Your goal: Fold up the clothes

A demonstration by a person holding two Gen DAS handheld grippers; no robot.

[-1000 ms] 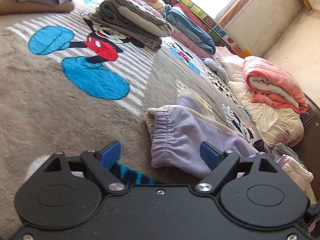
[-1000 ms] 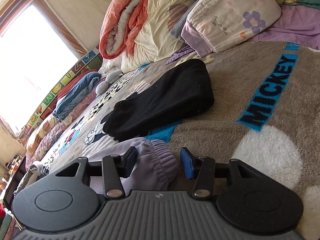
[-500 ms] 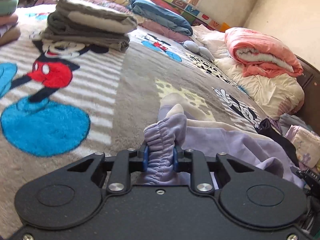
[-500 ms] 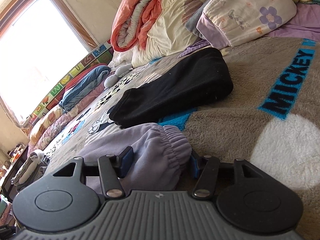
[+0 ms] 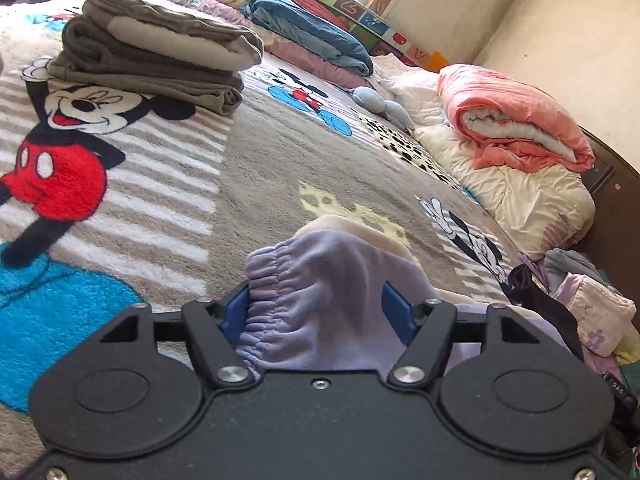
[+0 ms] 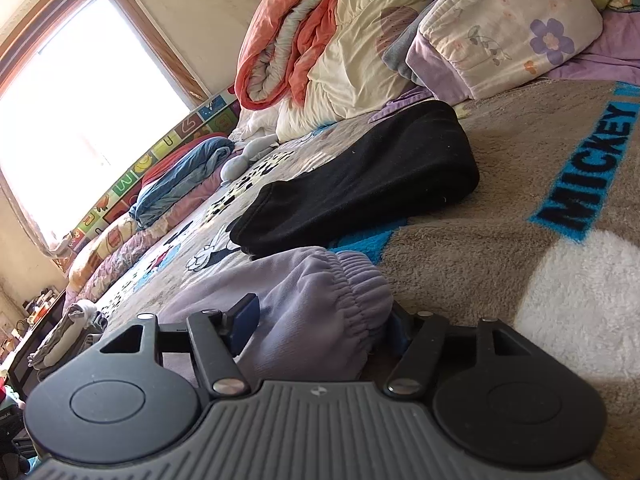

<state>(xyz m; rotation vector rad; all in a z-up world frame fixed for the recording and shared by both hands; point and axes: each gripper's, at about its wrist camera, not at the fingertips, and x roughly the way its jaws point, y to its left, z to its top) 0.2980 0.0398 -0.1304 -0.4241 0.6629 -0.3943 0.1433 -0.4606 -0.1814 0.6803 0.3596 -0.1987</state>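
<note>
1. A bed (image 5: 280,168) was shown covered by a plush grey blanket (image 6: 500,184) printed with cartoon mice; rolled quilts and folded bedding were heaped along its far edges.
2. A stack of folded grey clothes (image 5: 156,60) was seen well apart from the work, at the upper left of the left wrist view; a folded black garment (image 6: 360,184) lay just beyond the piece in hand in the right wrist view.
3. The lilac garment (image 5: 332,300), a soft fleecy knit with cream lining at its far edge, was stretched across the blanket from one gripper to the other, its long axis running side to side between them.
4. Its gathered elastic band (image 6: 360,292) was bunched directly ahead of both tools, each hand being equally close to its own end.
5. The left gripper (image 5: 316,312) was caught opening, its blue pads spread with lilac cloth between them.
6. The right gripper (image 6: 320,320) was likewise opening, the elastic end lying between its pads, one pad clear of the cloth and the other mostly hidden behind it.
</note>
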